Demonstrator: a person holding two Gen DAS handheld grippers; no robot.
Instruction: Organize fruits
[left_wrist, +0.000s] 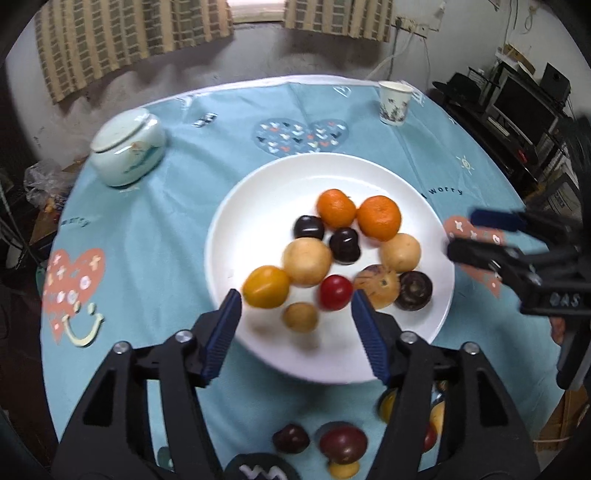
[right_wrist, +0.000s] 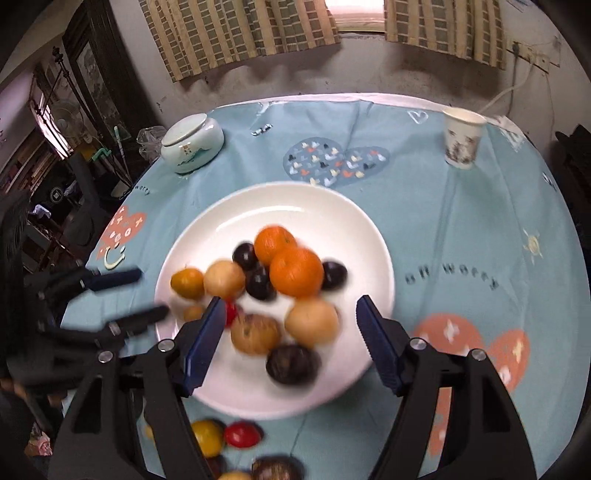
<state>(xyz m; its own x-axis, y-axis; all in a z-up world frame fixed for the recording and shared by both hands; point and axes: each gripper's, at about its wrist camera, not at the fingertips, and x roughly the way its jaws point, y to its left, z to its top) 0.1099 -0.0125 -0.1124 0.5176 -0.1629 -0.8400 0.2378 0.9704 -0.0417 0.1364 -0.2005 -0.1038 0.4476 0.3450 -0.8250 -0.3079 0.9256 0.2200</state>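
Far half of the white plate is left bare; fruit is bunched toward its near rim. Counted on the plate: two oranges, eleven pieces total. More loose fruit is seen on the tablecloth below the rim. Left gripper and right gripper are spread wide, nothing held.

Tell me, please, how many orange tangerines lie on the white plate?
2. One tangerine lies at the far side of the white plate; the second tangerine lies just right of it, touching or nearly so. None seems hidden, though the pile could cover something.
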